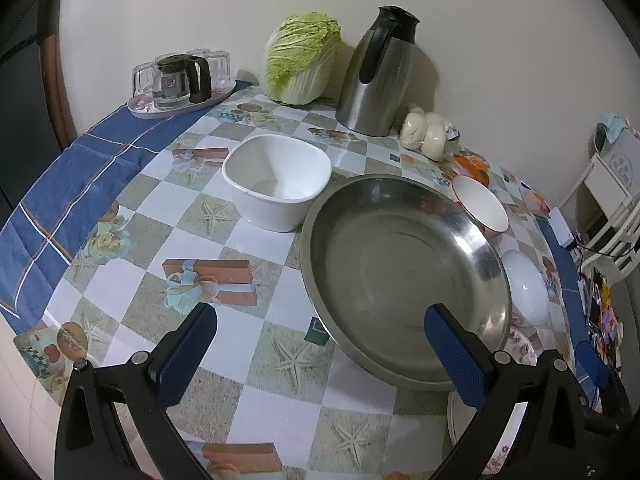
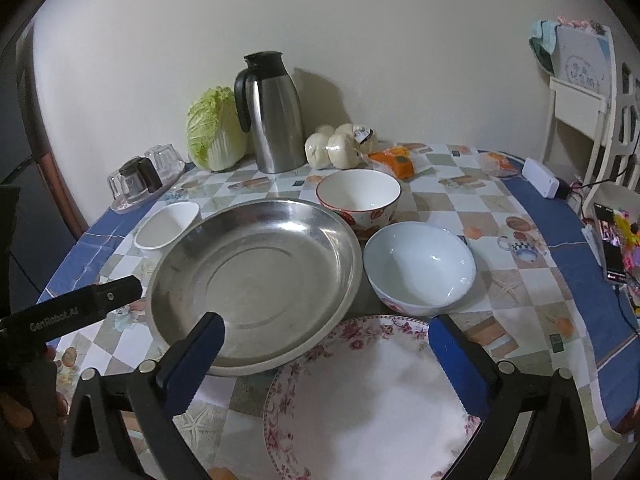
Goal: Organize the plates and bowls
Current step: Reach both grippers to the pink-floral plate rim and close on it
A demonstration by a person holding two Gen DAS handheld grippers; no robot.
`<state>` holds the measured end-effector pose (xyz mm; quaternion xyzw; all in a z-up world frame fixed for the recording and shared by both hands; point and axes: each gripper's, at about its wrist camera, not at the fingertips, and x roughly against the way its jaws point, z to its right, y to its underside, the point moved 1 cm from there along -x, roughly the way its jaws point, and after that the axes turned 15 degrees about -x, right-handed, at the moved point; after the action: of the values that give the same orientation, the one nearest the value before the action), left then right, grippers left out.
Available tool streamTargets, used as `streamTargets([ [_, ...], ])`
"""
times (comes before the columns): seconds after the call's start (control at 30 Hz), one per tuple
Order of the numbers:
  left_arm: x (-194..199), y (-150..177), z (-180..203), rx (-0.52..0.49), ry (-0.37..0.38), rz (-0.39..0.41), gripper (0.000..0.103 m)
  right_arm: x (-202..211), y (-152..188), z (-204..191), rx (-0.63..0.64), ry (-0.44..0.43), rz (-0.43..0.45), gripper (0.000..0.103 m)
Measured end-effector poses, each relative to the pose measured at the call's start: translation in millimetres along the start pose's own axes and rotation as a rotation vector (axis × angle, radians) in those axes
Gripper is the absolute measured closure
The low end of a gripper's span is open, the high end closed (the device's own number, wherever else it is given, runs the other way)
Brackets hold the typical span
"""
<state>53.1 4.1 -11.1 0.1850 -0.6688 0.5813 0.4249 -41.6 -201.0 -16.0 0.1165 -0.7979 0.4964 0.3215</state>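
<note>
The steel pan (image 2: 256,280) is round, shallow and empty, resting on a white plate's rim. Left tongs (image 1: 320,344) and right tongs (image 2: 326,346) both gape wide, holding nothing.

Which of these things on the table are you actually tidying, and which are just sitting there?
Being tidied:
steel basin
square white bowl
red-patterned bowl
white bowl
floral plate

Just sitting there:
napa cabbage
steel thermos jug
steamed buns
glass teapot and glasses on a tray

On the worktop (image 2: 480,208), the metal pan (image 2: 256,280) sits centre; square dish (image 2: 168,224) left, two bowls (image 2: 420,268) right, plate (image 2: 372,400) in front.
</note>
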Motion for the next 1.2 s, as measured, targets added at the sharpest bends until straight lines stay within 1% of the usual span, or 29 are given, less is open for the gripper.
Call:
streamTargets([
  [0.13,8.9,2.1,4.6,-0.007,-0.027,0.018,0.0,12.7,1.5,-0.7,0.011,-0.008,0.027,0.0],
  [0.23,12.4,2.9,7.6,0.004,-0.026,0.026,0.0,20.0,2.5,0.7,0.013,-0.019,0.039,0.0],
  [0.33,13.3,2.1,13.2,-0.008,-0.024,0.028,0.0,25.5,2.9,1.9,0.024,-0.015,0.054,0.0],
  [0.43,12.9,1.9,22.1,-0.021,0.002,0.025,0.0,30.2,1.1,5.8,0.029,-0.01,0.073,0.0],
  [0.6,13.8,1.5,37.3,-0.04,0.006,0.025,0.0,35.7,-2.1,14.7,0.022,-0.012,0.088,0.0],
  [0.73,15.4,2.0,52.7,-0.065,0.028,0.031,0.0,37.5,-4.8,23.8,0.019,0.001,0.096,0.0],
  [0.9,7.8,5.7,72.2,-0.084,0.062,-0.012,0.001,36.1,-8.2,46.6,-0.029,0.025,0.076,0.0],
  [0.93,6.6,6.5,75.3,-0.085,0.073,-0.018,0.004,35.6,-9.5,52.6,-0.046,0.031,0.07,0.0],
  [0.97,5.5,7.7,79.6,-0.087,0.086,-0.026,0.01,34.4,-11.4,62.4,-0.077,0.044,0.061,0.0],
  [1.03,3.1,10.3,88.3,-0.097,0.104,-0.042,0.016,32.6,-14.1,77.6,-0.123,0.059,0.048,0.0],
  [1.1,-0.2,14.3,97.8,-0.112,0.114,-0.065,0.017,29.4,-15.3,94.4,-0.177,0.073,0.021,0.0],
  [1.13,-1.8,15.7,102.2,-0.118,0.123,-0.076,0.02,26.8,-15.5,102.4,-0.203,0.078,-0.002,0.0],
  [1.17,-3.3,17.1,106.7,-0.123,0.136,-0.086,0.023,24.9,-14.9,107.7,-0.218,0.073,-0.015,0.0],
  [1.2,-4.4,18.1,110.7,-0.131,0.145,-0.094,0.024,22.5,-13.8,114.6,-0.238,0.057,-0.032,0.0],
])
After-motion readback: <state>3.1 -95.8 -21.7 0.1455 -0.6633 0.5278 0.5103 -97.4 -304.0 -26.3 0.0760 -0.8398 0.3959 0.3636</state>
